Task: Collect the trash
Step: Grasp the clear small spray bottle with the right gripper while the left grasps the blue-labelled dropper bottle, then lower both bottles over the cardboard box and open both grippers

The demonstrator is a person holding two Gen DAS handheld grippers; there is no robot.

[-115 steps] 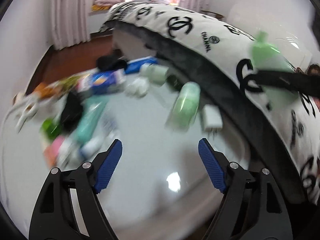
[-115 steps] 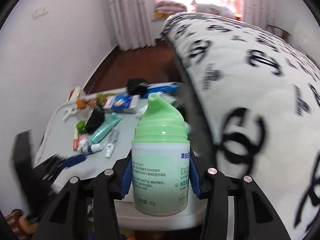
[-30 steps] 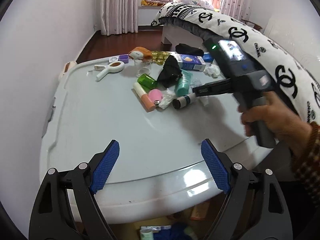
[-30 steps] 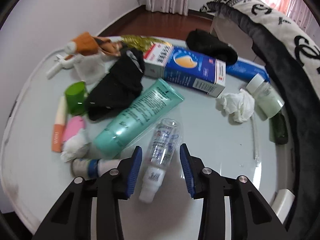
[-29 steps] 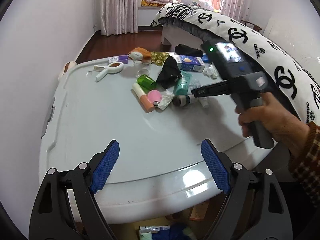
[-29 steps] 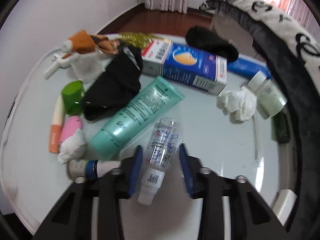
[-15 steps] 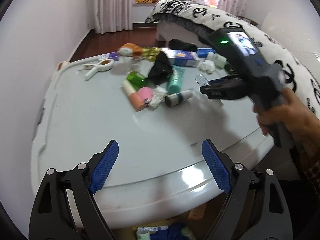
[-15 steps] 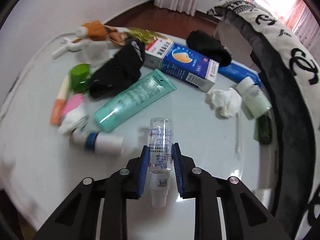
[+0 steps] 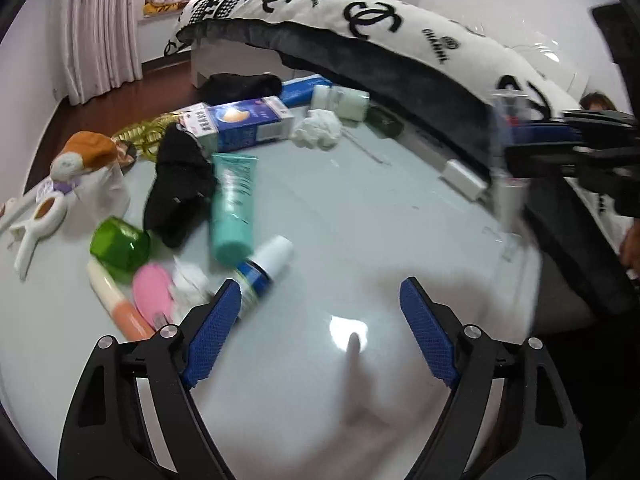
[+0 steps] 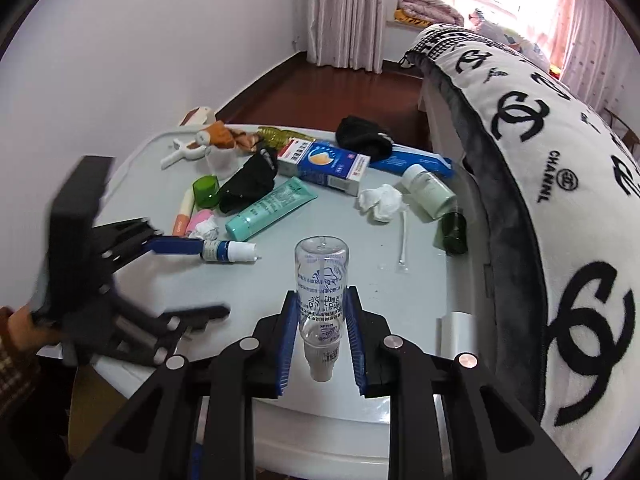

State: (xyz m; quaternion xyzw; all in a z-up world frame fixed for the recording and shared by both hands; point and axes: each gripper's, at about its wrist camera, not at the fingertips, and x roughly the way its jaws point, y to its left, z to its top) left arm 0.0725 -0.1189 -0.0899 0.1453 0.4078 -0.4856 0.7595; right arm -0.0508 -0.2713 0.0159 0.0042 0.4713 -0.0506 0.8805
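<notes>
**Clear bottle lifted, white-capped bottle next in line**

From the left wrist, our left gripper (image 9: 320, 316) hangs over the pale glossy table (image 9: 360, 216) with its jaws wide and nothing between them, though they have just been closing a little. Just beyond its left pad lies the small blue-banded bottle with a white cap (image 9: 262, 266). It looks light, stiff and smooth, likely to roll, so we would pinch it across its body. Beyond that bottle lies the soft teal plastic tube (image 9: 234, 204), with a crumpled black cloth (image 9: 178, 188) touching its side. Farther still from the bottle sit a blue-and-white carton (image 9: 240, 122), a wad of white tissue (image 9: 318, 130) and a pale green jar with a white lid (image 9: 340, 102); we cannot see into any of them.

From the right wrist, our right gripper (image 10: 322, 336) is clamped on the clear, slim plastic bottle with blue print (image 10: 322, 280), held above the table's near edge, nozzle toward the camera. It seems nearly empty, so light, rigid and slick; the grip across its lower body looks sound. Past this bottle, the white-capped one lies against the left gripper's blue pad.
</notes>
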